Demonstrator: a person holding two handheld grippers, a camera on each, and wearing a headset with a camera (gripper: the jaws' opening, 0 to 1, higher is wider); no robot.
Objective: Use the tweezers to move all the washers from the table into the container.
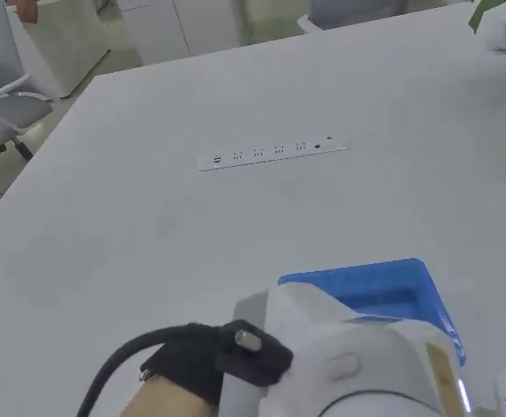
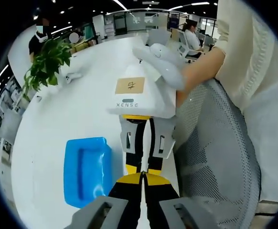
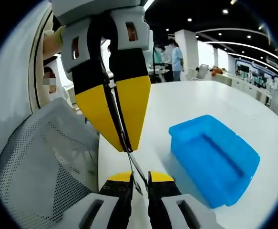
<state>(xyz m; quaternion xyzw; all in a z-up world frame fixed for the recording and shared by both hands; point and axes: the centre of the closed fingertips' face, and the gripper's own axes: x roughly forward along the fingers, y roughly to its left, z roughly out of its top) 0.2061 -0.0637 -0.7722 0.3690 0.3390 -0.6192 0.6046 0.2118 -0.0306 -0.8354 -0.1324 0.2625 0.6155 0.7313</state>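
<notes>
One white desk [image 1: 148, 243] carries everything. One blue container [image 1: 383, 287] sits on it, at 5 o'clock from the single power strip [image 1: 274, 152]. In the right gripper view the container lies at 3 o'clock of my two grippers, which meet tip to tip. My left gripper [image 3: 127, 145] is clamped on the one pair of tweezers [image 3: 134, 169]. Their points reach between my right gripper's [image 3: 139, 180] narrow jaws, and I cannot tell whether those pinch them.
</notes>
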